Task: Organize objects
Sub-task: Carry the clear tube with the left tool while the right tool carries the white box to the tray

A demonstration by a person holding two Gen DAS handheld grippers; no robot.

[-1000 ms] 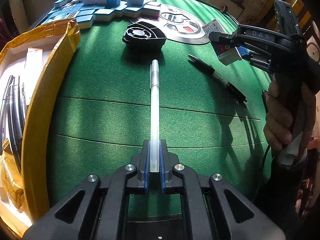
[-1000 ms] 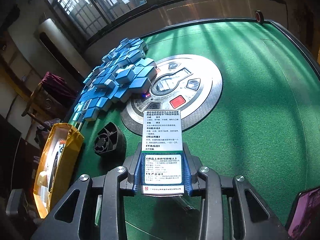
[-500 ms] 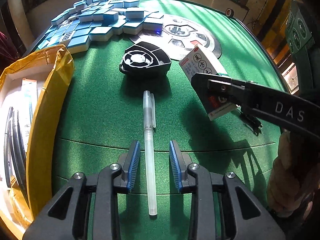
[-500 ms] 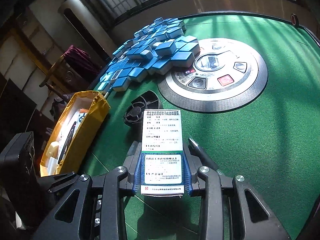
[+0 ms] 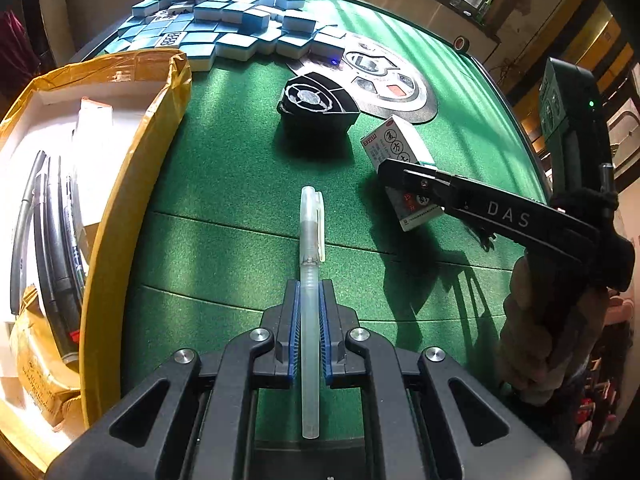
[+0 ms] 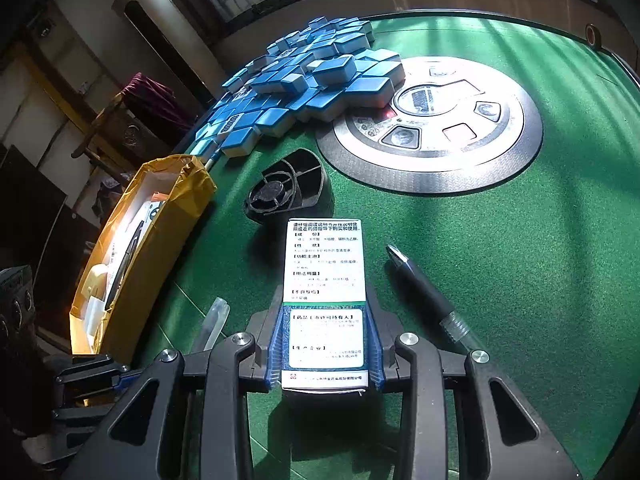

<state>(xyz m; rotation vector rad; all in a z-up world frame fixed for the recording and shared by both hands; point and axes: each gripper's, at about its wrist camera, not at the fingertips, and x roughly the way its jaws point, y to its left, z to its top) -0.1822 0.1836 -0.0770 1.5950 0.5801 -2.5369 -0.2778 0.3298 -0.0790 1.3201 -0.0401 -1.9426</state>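
Note:
My left gripper (image 5: 309, 292) is shut on a clear white pen (image 5: 310, 240) that points away over the green table. My right gripper (image 6: 325, 320) is shut on a white medicine box (image 6: 325, 264) with printed text, held above the felt. The box also shows in the left wrist view (image 5: 394, 148), right of the pen. A black pen (image 6: 424, 292) lies on the felt right of the box. A yellow-taped cardboard box (image 5: 120, 184) with pens and packets inside stands at the left, also seen in the right wrist view (image 6: 140, 256).
A black fan-shaped holder (image 5: 318, 104) sits beyond the pen. A pile of blue mahjong tiles (image 5: 224, 16) lies at the back left. A round metal control panel (image 6: 436, 136) is set in the table's centre. The table edge curves at the right.
My left gripper was shut on the white pen, opened with the pen lying on the felt, and is now shut on it again. My right gripper moved left with the medicine box.

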